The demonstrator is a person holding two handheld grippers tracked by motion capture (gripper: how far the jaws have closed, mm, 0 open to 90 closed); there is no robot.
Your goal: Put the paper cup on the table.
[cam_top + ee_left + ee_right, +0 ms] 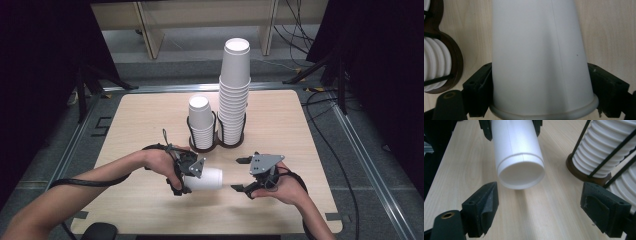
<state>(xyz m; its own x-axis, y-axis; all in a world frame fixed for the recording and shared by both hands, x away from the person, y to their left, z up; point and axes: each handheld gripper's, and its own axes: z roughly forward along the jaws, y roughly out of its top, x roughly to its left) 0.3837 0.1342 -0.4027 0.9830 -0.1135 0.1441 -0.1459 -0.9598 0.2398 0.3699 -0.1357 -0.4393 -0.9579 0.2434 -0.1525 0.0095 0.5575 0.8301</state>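
Left gripper [186, 176] jaws grasping plain unlabelled white cup [205, 179]; right gripper [242, 174] jaws released, empty.

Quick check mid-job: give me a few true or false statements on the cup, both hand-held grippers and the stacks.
1. The left hand-held gripper clamps a white paper cup. True.
2. That cup stands upright on the table. False: it is held sideways.
3. The right hand-held gripper holds the cup too. False: its jaws stand open, apart from it.
4. The right stack in the holder is taller than the left stack. True.
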